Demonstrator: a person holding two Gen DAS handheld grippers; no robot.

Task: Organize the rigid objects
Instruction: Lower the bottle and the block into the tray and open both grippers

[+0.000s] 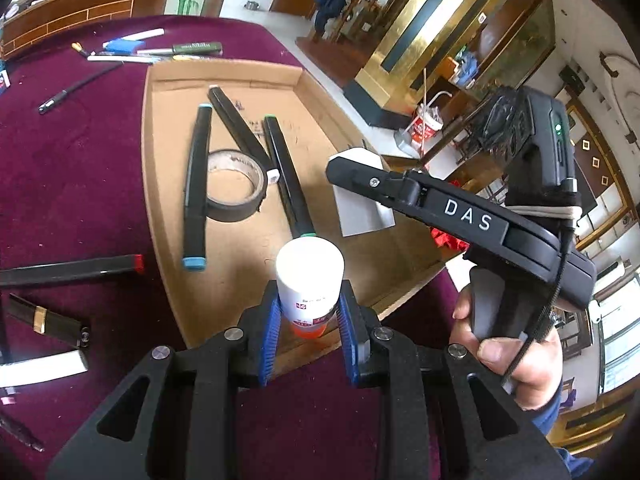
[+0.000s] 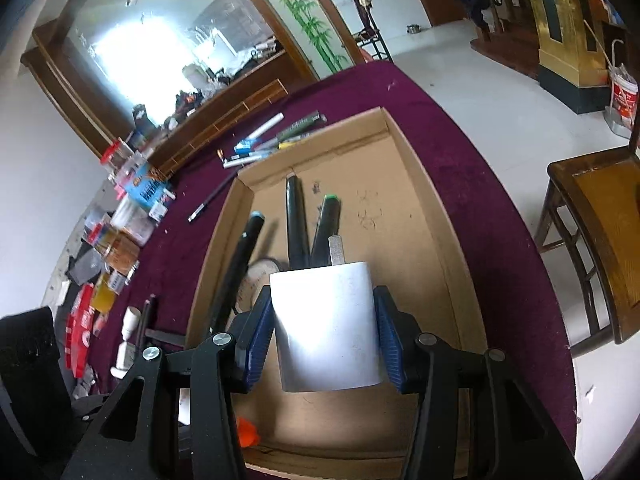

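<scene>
L gripper (image 1: 308, 312) pinching glue stick (image 1: 310, 280), R gripper (image 2: 326, 332) clamped on white charger block (image 2: 326, 320) — both over cardboard tray (image 1: 168, 184).

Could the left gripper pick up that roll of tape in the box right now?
Probably not: the left gripper is shut on a white glue stick. The tape roll lies uncovered in the cardboard box.

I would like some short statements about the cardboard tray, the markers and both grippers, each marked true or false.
1. The left gripper holds a white glue stick. True.
2. The right gripper is empty. False: it grips a white block.
3. A tape roll lies in the cardboard tray. True.
4. Three black markers lie in the tray. True.
5. The red-capped marker lies inside the tray. False: it lies on the purple cloth.
</scene>
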